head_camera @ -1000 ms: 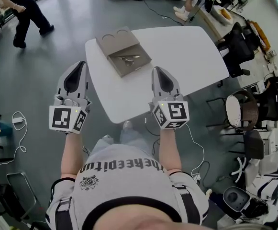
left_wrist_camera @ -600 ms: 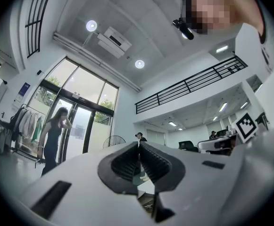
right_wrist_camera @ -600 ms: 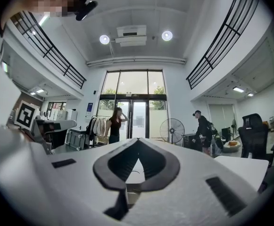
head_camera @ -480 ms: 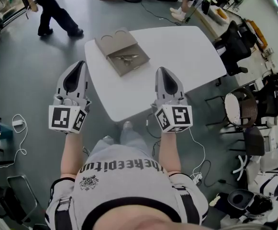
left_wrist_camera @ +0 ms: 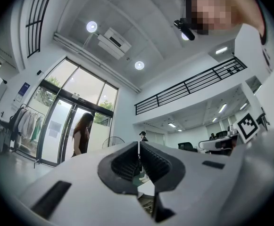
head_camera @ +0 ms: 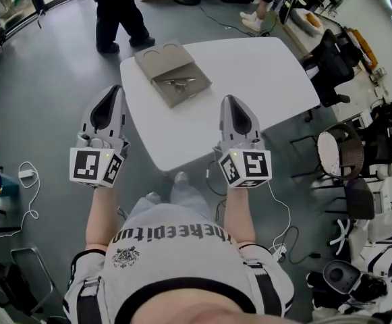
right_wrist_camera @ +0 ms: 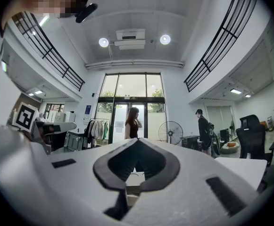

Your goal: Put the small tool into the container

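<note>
In the head view a flat grey-brown container (head_camera: 173, 73) lies on the far left part of the white table (head_camera: 249, 93), with a small metal tool (head_camera: 181, 82) resting on it. My left gripper (head_camera: 110, 92) hovers off the table's left edge, shut and empty. Over the table's near edge my right gripper (head_camera: 233, 104) is also shut with nothing in it. Both point upward and away: the left gripper view shows the left gripper (left_wrist_camera: 139, 147) with jaws together against the hall, and the right gripper view shows the right gripper (right_wrist_camera: 137, 142) likewise.
A person in dark clothes (head_camera: 120, 12) walks on the grey floor beyond the table. Office chairs (head_camera: 334, 66) and cluttered desks stand to the right. Cables (head_camera: 20, 174) lie on the floor at left. The person's own legs and feet (head_camera: 181, 181) are under the table's near edge.
The right gripper has drifted slightly right and nearer. The person in dark clothes has walked from the far left toward the table's far side. The left gripper has stayed put.
</note>
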`<state>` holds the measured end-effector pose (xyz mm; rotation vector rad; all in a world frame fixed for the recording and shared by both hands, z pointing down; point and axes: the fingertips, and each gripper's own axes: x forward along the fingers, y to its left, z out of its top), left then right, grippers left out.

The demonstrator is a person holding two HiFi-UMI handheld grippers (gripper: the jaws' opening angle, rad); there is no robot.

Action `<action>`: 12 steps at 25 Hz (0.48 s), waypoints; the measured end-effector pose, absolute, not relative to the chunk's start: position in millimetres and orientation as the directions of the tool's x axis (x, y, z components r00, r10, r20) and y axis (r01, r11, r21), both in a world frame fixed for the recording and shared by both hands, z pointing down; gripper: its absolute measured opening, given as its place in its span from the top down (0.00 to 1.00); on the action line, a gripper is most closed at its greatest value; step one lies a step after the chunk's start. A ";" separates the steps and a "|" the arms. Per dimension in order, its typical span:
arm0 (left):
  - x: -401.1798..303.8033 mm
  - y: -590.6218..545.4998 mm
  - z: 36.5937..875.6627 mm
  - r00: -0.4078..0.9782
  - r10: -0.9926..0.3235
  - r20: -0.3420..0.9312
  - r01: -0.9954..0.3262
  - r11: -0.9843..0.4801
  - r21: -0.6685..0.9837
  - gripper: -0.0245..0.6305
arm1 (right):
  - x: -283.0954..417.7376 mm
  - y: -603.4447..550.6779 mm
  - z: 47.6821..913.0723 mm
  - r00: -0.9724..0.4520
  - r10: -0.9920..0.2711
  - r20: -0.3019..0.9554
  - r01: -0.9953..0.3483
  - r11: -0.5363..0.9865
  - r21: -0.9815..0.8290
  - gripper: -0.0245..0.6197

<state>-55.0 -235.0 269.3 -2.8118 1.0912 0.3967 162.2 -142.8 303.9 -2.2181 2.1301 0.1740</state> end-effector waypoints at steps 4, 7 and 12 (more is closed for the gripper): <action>-56.2 -234.2 268.2 0.707 -0.650 -0.279 -0.675 -0.738 0.010 0.94 | 162.0 -140.0 301.6 0.040 -0.991 -0.130 -0.998 -0.044 0.032 0.97; -56.3 -234.6 265.9 0.707 -0.647 -0.283 -0.673 -0.740 0.010 0.94 | 161.9 -139.7 298.4 0.042 -0.990 -0.135 -0.998 -0.047 0.034 0.97; -56.0 -237.6 264.1 0.706 -0.648 -0.286 -0.673 -0.739 0.013 0.94 | 162.4 -141.4 295.4 0.043 -0.989 -0.139 -0.998 -0.048 0.034 0.97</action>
